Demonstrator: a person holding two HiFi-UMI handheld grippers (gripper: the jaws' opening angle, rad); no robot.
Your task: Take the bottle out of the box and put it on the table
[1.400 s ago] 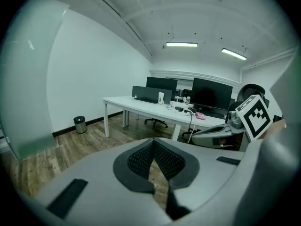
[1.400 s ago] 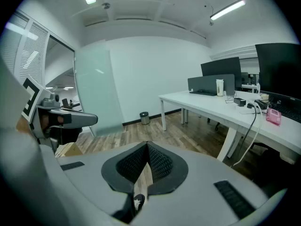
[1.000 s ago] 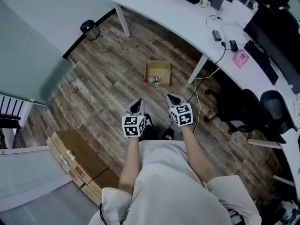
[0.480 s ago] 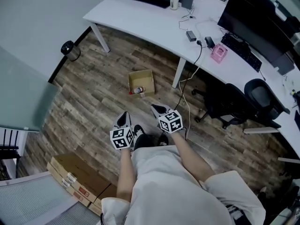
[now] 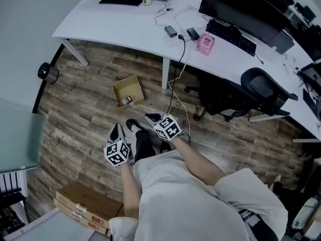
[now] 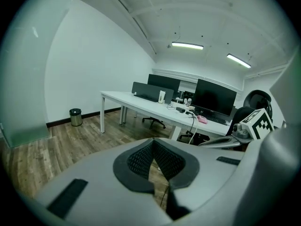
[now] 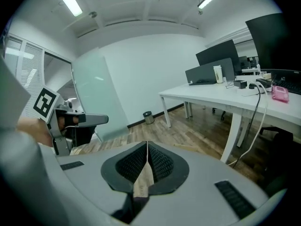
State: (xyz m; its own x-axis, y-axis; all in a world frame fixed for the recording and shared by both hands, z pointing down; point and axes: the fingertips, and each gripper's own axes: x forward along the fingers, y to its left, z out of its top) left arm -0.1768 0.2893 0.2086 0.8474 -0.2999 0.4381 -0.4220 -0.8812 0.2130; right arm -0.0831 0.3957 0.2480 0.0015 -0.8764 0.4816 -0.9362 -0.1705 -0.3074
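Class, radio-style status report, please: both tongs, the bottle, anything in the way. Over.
Left tongs shut, empty; right tongs shut, empty. Bottle lying in open box on floor, untouched. Nothing between tongs and box.

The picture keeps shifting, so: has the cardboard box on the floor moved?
No. The box still sits left of the same white desk leg; only the view shifted.

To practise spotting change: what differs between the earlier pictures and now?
The left gripper and right gripper have come nearer the box. Nothing was gripped or released. Both stay shut and empty; the bottle still lies in the box.
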